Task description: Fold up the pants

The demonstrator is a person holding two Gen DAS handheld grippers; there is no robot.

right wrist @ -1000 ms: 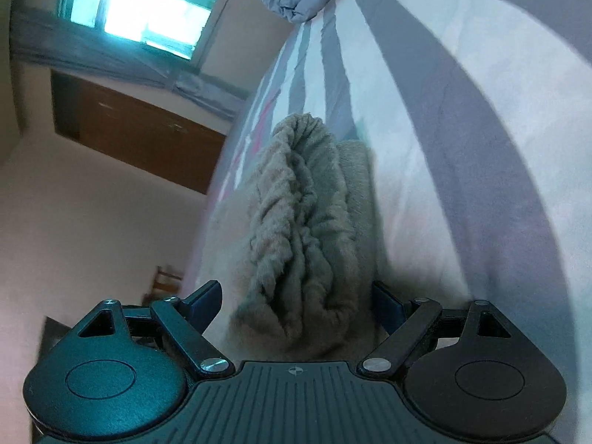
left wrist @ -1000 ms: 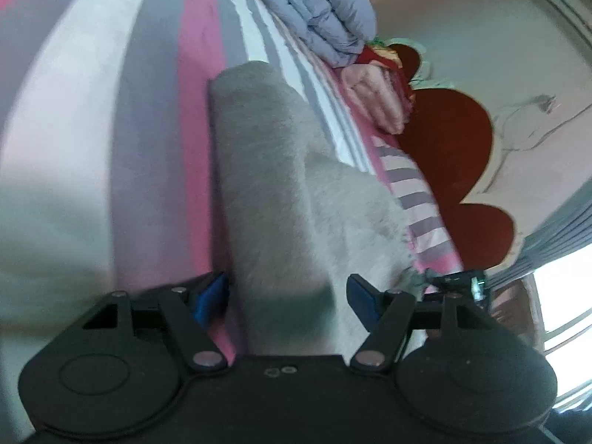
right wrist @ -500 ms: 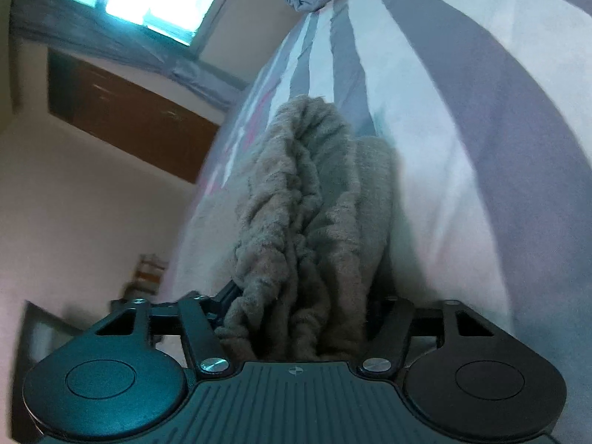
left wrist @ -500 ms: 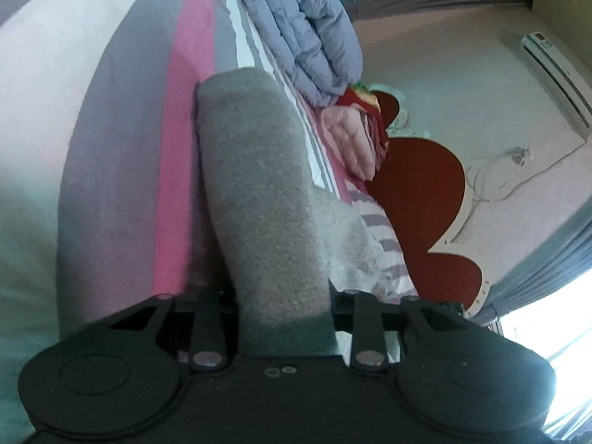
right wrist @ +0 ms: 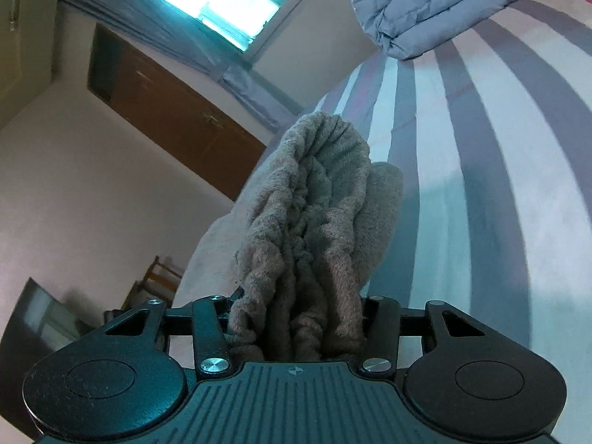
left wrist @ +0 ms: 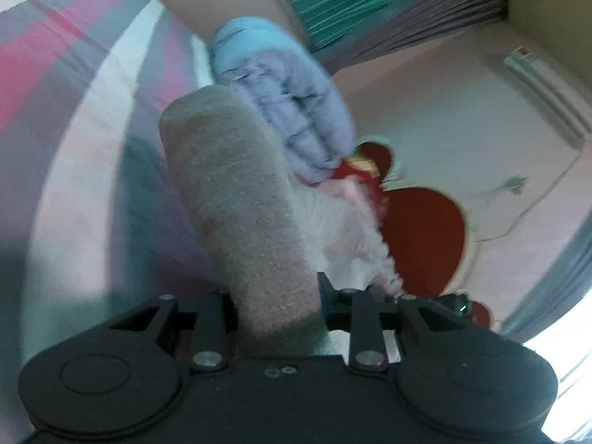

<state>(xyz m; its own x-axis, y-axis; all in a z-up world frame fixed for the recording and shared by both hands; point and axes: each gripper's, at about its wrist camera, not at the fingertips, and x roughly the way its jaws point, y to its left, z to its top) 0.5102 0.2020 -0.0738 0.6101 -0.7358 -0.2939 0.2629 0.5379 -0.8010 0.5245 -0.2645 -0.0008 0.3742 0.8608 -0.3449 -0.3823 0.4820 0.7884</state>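
The pants are grey fleece. In the left wrist view a smooth folded leg of the pants (left wrist: 236, 203) runs forward from my left gripper (left wrist: 275, 307), which is shut on it and holds it off the striped bedsheet (left wrist: 74, 155). In the right wrist view the gathered, elastic waistband end of the pants (right wrist: 314, 222) fills the space between my right gripper's (right wrist: 296, 322) jaws, which are still closing and press the bunched cloth from both sides. The fingertips of both grippers are hidden by the cloth.
A folded lilac-grey quilt (left wrist: 292, 111) (right wrist: 425, 3) lies at the head of the bed, with pink and red cloth (left wrist: 355, 181) beside it. A red headboard (left wrist: 421, 229), a wooden cupboard (right wrist: 174, 111) and a window (right wrist: 222, 0) stand around the striped sheet (right wrist: 499, 185).
Both grippers closed onto the pants, the left on the leg and the right on the waistband. Both then lifted and swung with the cloth, so more of the room shows behind.
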